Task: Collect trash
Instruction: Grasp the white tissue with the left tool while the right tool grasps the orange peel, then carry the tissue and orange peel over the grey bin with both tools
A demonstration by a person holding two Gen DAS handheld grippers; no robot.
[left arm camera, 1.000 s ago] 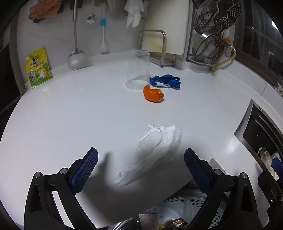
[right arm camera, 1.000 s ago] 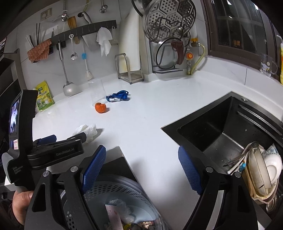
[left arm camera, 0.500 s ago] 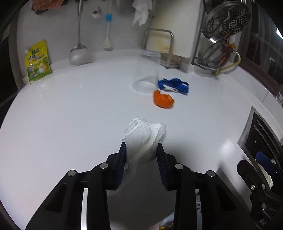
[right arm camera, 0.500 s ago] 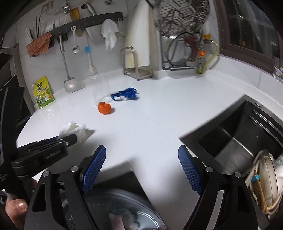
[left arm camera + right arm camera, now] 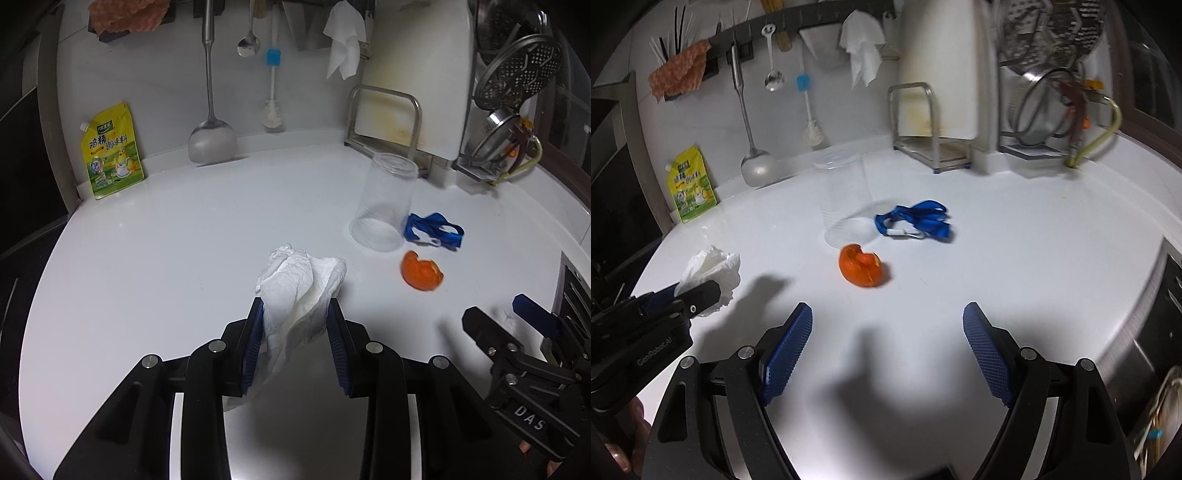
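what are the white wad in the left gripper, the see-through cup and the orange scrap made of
White wad: soft tissue or paper towel by its matte, creased folds, pinched in the left gripper.
Clear cup: probably thin plastic, transparent and glossy with a ridged rim; glass not excluded.
Orange scrap: looks like citrus peel, curled, dull orange skin.

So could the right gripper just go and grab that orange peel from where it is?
Probably yes. The right gripper is open and empty, and the orange peel lies just ahead on bare counter, apart from the clear cup.
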